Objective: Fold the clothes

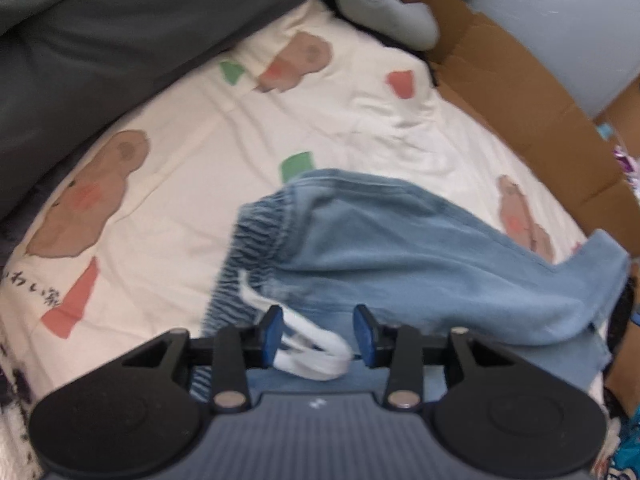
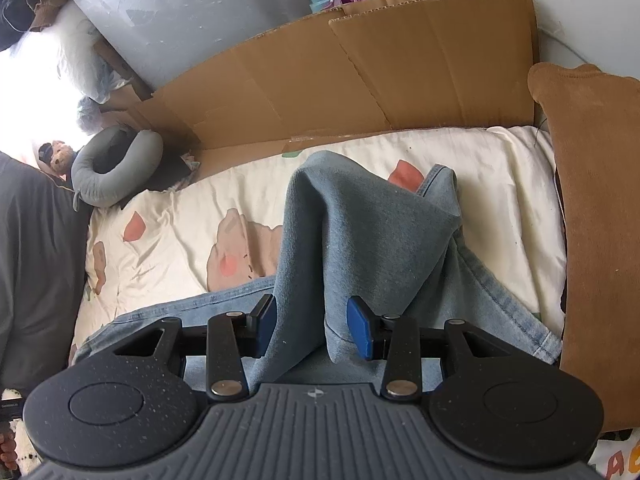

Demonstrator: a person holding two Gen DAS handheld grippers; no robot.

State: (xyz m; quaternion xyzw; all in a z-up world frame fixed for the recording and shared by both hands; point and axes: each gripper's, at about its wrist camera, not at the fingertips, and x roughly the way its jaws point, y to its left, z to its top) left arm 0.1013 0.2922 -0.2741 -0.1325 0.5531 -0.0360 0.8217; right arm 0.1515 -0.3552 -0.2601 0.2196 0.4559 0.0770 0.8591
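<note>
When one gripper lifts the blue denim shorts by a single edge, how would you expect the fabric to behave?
The denim shorts would probably hang floppy, since the fabric already drapes in a peaked fold by the right gripper. The elastic waistband looks gathered, so it may stretch. The white drawstring lies loose and would likely dangle.

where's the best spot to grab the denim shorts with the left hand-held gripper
Probably the gathered elastic waistband, coming from above at the edge nearest the left hand-held gripper. It is the thickest, ridged part of the denim shorts and lies flat on the printed sheet. Avoid the loose white drawstring.
</note>
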